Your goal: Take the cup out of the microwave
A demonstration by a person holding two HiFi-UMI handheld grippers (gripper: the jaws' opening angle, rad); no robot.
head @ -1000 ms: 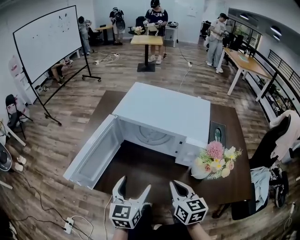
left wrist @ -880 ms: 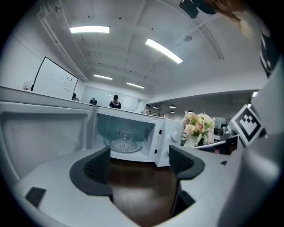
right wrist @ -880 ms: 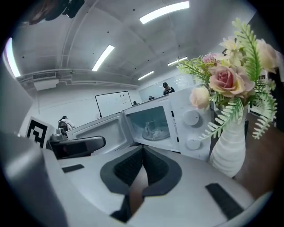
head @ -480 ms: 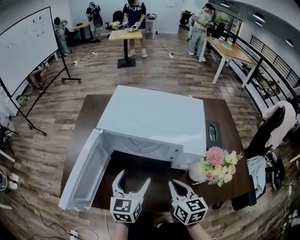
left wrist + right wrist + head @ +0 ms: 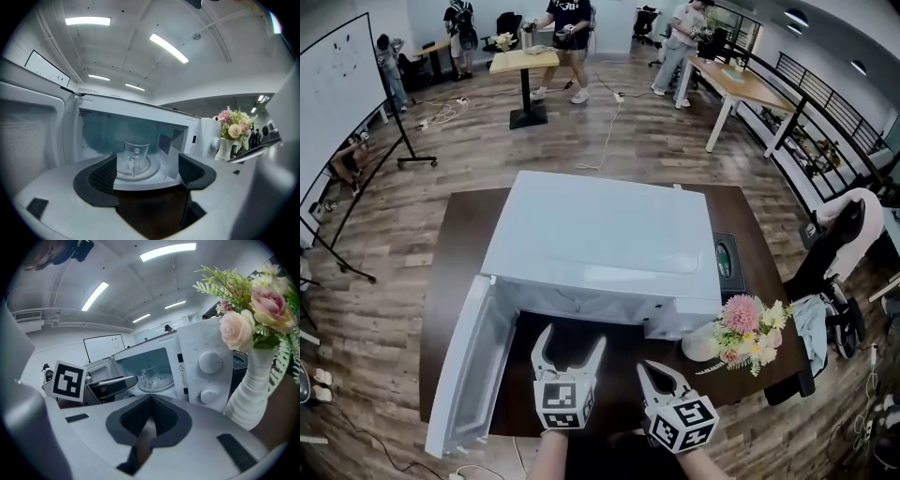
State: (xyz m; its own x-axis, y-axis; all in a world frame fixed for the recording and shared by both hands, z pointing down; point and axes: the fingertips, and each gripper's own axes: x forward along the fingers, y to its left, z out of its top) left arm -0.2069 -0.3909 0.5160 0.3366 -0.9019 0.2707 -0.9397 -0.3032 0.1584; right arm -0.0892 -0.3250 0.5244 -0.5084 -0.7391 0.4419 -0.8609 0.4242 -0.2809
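Note:
A clear glass cup (image 5: 135, 157) stands on the turntable inside the white microwave (image 5: 600, 244), whose door (image 5: 473, 361) hangs open to the left. The head view hides the cup under the microwave's top. My left gripper (image 5: 571, 339) is open just in front of the cavity mouth, and in the left gripper view the gripper (image 5: 147, 178) has the cup straight ahead and apart from it. My right gripper (image 5: 661, 373) is shut on nothing, lower and to the right. The right gripper view shows the cup (image 5: 149, 376) in the cavity, past the shut right gripper (image 5: 150, 414).
A white vase of flowers (image 5: 736, 333) stands right of the microwave's control panel (image 5: 208, 366), close to my right gripper. A small dark device (image 5: 727, 262) lies behind it on the brown table (image 5: 459, 234). A chair with clothes (image 5: 844, 244) is at the right; people stand far off.
My left gripper has moved forward, toward the microwave's opening. The head view has shifted closer over the microwave. The right gripper has stayed shut near the table's front.

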